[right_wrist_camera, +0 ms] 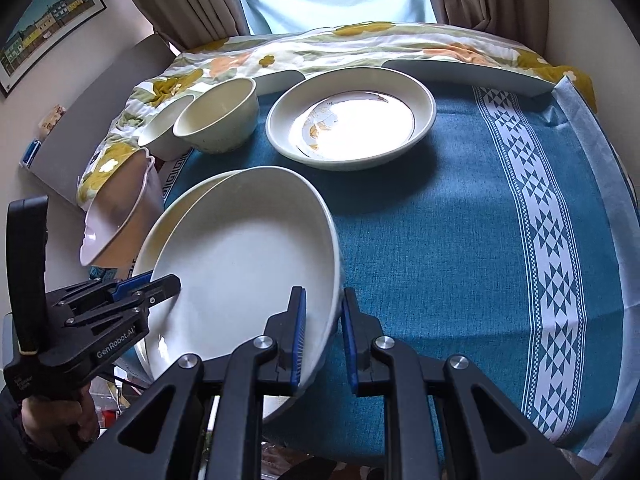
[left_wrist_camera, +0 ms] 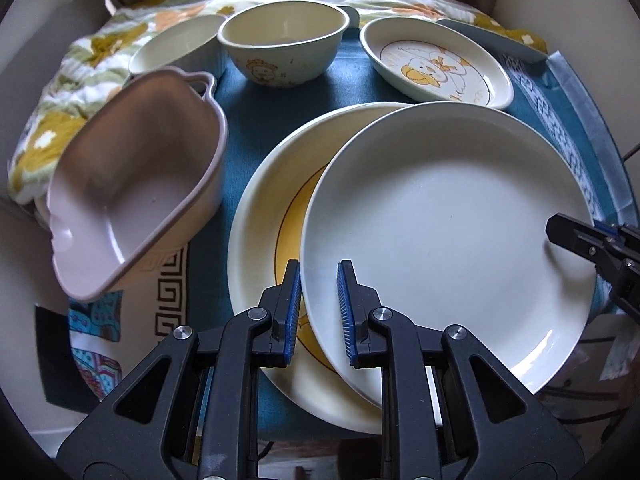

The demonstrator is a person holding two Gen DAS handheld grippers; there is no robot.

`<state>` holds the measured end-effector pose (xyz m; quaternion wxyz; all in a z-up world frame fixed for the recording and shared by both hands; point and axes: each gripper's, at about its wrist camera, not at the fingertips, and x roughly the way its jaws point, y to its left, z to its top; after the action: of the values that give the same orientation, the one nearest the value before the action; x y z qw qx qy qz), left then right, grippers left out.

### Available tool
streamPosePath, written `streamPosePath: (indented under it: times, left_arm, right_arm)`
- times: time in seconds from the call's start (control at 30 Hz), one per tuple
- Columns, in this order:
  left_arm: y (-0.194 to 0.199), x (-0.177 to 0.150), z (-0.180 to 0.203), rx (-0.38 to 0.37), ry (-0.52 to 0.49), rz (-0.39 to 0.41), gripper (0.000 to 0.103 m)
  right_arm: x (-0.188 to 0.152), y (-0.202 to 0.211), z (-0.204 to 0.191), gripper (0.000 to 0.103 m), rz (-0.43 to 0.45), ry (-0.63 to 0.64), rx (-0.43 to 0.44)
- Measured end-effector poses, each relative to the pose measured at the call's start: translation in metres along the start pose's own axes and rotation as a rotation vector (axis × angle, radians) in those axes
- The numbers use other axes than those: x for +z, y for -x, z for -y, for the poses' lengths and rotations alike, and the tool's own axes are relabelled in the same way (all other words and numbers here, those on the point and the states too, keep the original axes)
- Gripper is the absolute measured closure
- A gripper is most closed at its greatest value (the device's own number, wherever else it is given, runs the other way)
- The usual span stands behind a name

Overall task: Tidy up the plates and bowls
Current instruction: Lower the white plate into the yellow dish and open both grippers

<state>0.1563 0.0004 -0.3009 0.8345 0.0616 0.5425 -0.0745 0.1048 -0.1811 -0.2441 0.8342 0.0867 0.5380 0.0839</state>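
Note:
A plain white plate (left_wrist_camera: 440, 232) hangs slightly tilted over a cream plate with a yellow picture (left_wrist_camera: 260, 208), offset to its right. My left gripper (left_wrist_camera: 319, 276) is shut on the white plate's near left rim, one blue pad inside and one outside. In the right wrist view my right gripper (right_wrist_camera: 323, 300) is shut on the same white plate (right_wrist_camera: 240, 256) at its right rim. Each gripper shows in the other's view: the right gripper (left_wrist_camera: 560, 232) and the left gripper (right_wrist_camera: 168, 282). I cannot tell whether the two plates touch.
A pink handled dish (left_wrist_camera: 132, 184) leans tilted at the left. Behind stand a cream duck bowl (left_wrist_camera: 280, 44), a white ramekin (left_wrist_camera: 176, 44) and a duck-picture plate (right_wrist_camera: 352, 120). Teal tablecloth (right_wrist_camera: 460, 220) lies bare at the right; a floral quilt (right_wrist_camera: 320, 48) lines the back.

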Motion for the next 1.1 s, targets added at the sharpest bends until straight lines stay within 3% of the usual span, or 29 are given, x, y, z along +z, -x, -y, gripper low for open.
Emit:
streamPosePath:
  times: [0.3,0.63,1.1]
  left_arm:
    - [0.004,0.001,0.016,0.135,-0.137,0.045,0.087]
    - [0.004,0.004,0.011,0.164,-0.148,0.058,0.087]
    - [0.004,0.0,0.012,0.202,-0.157,0.058,0.087]
  right_arm:
    - [-0.004,-0.003,-0.005,0.087,0.017,0.011,-0.026]
    - [-0.005,-0.015,-0.014,0.087,0.027,0.059,-0.067]
    - [-0.01,-0.019,-0.031,0.086,0.076,0.185,-0.196]
